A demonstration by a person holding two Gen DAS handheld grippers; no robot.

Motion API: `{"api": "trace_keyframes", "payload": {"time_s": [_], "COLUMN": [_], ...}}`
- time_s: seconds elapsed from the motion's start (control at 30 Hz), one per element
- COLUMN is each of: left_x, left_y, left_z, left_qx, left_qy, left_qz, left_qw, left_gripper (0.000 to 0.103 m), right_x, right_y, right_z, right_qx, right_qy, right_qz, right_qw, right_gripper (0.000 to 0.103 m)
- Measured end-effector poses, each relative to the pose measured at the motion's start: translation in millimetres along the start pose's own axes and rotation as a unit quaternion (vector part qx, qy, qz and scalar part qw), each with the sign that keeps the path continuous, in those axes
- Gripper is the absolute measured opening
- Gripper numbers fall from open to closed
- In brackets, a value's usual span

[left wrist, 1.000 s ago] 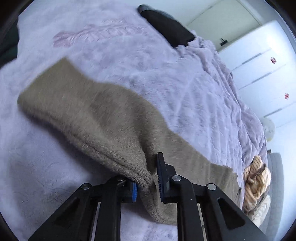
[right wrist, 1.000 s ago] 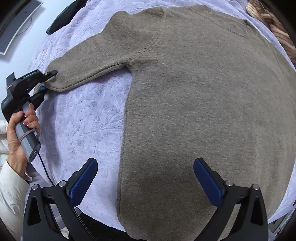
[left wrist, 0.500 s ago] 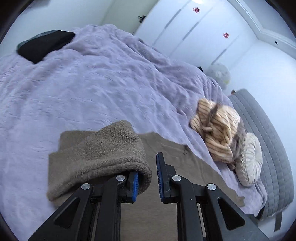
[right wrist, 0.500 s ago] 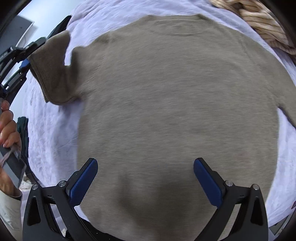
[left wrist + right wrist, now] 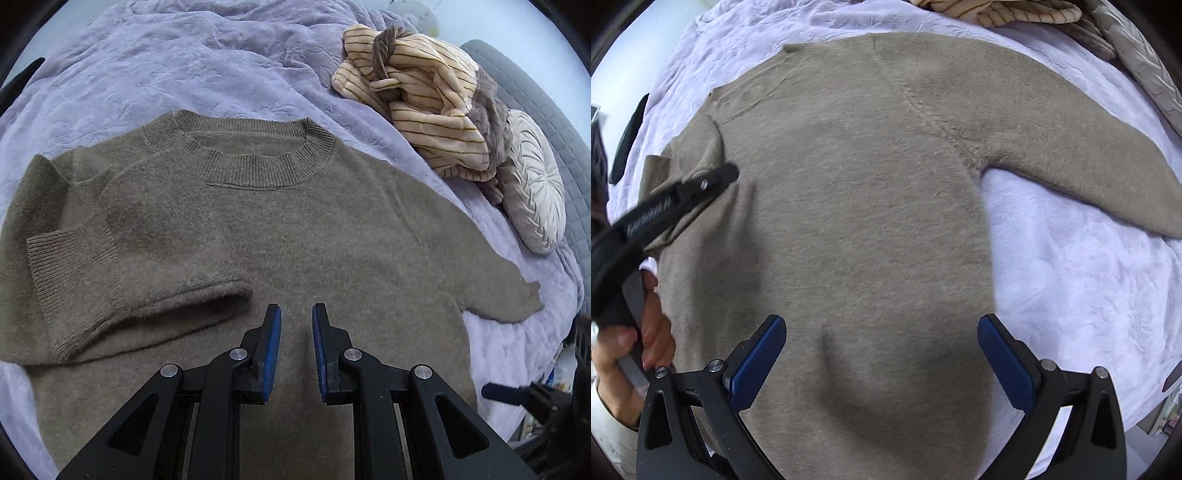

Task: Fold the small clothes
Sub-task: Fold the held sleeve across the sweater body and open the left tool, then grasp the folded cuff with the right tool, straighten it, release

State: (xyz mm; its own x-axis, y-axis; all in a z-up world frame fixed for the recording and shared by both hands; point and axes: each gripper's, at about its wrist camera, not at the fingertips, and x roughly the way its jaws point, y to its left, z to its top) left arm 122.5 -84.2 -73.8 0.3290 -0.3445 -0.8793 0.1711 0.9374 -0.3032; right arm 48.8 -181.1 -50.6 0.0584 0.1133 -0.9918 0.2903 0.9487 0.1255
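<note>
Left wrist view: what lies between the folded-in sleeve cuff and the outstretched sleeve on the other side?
Only the sweater's own torso lies between the folded sleeve and the outstretched sleeve, with the left gripper above it, jaws slightly apart and empty.

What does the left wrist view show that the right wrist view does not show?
Only the left wrist view shows the ribbed collar, the folded sleeve's cuff and the round cushion. Only the right wrist view shows the hand holding the left gripper. Both show the brown sweater, the lilac blanket and the unfolded sleeve.
</note>
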Motion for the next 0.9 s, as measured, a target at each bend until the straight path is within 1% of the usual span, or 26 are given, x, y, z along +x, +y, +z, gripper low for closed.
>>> {"api": "trace_keyframes", "payload": {"time_s": [0.07,0.1,0.13,0.17,0.2,0.23,0.27,0.33,0.37,0.43,0.47,0.5,0.53,0.57,0.6,0.67,0.7,0.73,0.77,0.8,0.83,0.87,0.9], "left_x": [-22.7,-34.7,-47.7,-57.4,-69.3,-81.2,-89.8,-98.3,-98.8,-96.2,-93.1,-88.6,-81.6,-77.3,-74.5,-68.9,-66.3,-61.5,-57.5,-52.3,-49.1,-45.5,-43.7], "left_y": [5.6,15.1,26.1,37.0,50.1,65.2,78.3,109.4,123.8,145.6,154.0,160.9,163.9,167.8,169.4,169.5,168.9,167.9,168.0,168.2,170.6,172.4,172.0], "left_z": [-7.9,-12.8,-18.1,-20.8,-25.6,-30.3,-34.3,-41.7,-45.7,-53.9,-58.3,-62.8,-65.6,-67.8,-68.3,-64.8,-63.0,-59.0,-56.7,-54.0,-50.0,-47.7,-46.1], "left_qx": [0.001,-0.005,-0.016,-0.030,-0.048,-0.068,-0.082,-0.112,-0.126,-0.144,-0.145,-0.143,-0.143,-0.145,-0.147,-0.146,-0.145,-0.147,-0.150,-0.156,-0.163,-0.173,-0.181], "left_qy": [-0.013,-0.020,-0.029,-0.039,-0.054,-0.075,-0.085,-0.079,-0.073,-0.057,-0.049,-0.037,-0.027,-0.020,-0.019,-0.026,-0.029,-0.031,-0.033,-0.032,-0.031,-0.032,-0.033], "left_qz": [0.015,0.023,0.036,0.056,0.085,0.115,0.133,0.169,0.183,0.206,0.215,0.224,0.229,0.227,0.222,0.216,0.215,0.216,0.220,0.226,0.230,0.233,0.233], "left_qw": [0.9998,0.9995,0.9988,0.9972,0.9937,0.9882,0.9840,0.9760,0.9723,0.9663,0.9646,0.9634,0.9626,0.9629,0.9637,0.9651,0.9653,0.9647,0.9633,0.9611,0.9589,0.9565,0.9548], "left_gripper": [0.019,0.019,0.030,0.057,0.069,0.073,0.073,0.073,0.073,0.073,0.073,0.073,0.073,0.073,0.073,0.073,0.073,0.073,0.073,0.073,0.073,0.073,0.073], "right_x": [-0.3,-1.2,-3.2,-5.1,-6.1,-7.7,-8.0,-6.6,-4.8,0.3,6.6,11.0,20.9,26.1,34.4,49.8,54.2,58.9,60.4,60.0,57.6,58.8,59.4], "right_y": [4.1,8.7,17.8,27.7,39.0,58.6,71.8,103.1,118.2,158.8,182.4,191.8,210.6,217.7,225.1,236.1,238.0,241.8,244.0,244.9,238.4,239.1,240.0], "right_z": [9.6,15.8,24.5,31.6,37.9,47.4,52.6,64.0,70.5,73.5,71.1,67.5,64.9,61.2,58.2,56.7,57.6,60.6,64.7,68.0,69.2,73.7,75.8], "right_qx": [-0.008,-0.017,-0.032,-0.049,-0.069,-0.102,-0.131,-0.191,-0.229,-0.308,-0.358,-0.390,-0.434,-0.454,-0.482,-0.515,-0.520,-0.522,-0.520,-0.514,-0.509,-0.502,-0.490], "right_qy": [-0.005,-0.012,-0.021,-0.030,-0.039,-0.053,-0.063,-0.080,-0.092,-0.117,-0.133,-0.144,-0.154,-0.157,-0.162,-0.168,-0.170,-0.175,-0.178,-0.183,-0.180,-0.170,-0.159], "right_qz": [-0.001,-0.003,-0.005,-0.007,-0.008,-0.010,-0.011,-0.011,-0.013,-0.027,-0.042,-0.054,-0.075,-0.089,-0.111,-0.142,-0.150,-0.159,-0.162,-0.163,-0.160,-0.151,-0.135], "right_qw": [1.000,1.000,0.999,0.998,0.997,0.993,0.989,0.978,0.969,0.944,0.923,0.908,0.885,0.872,0.854,0.829,0.823,0.819,0.819,0.822,0.826,0.834,0.846], "right_gripper": [0.103,0.103,0.103,0.103,0.103,0.103,0.103,0.103,0.103,0.103,0.103,0.103,0.103,0.103,0.103,0.101,0.101,0.098,0.086,0.077,0.053,0.021,0.017]}}
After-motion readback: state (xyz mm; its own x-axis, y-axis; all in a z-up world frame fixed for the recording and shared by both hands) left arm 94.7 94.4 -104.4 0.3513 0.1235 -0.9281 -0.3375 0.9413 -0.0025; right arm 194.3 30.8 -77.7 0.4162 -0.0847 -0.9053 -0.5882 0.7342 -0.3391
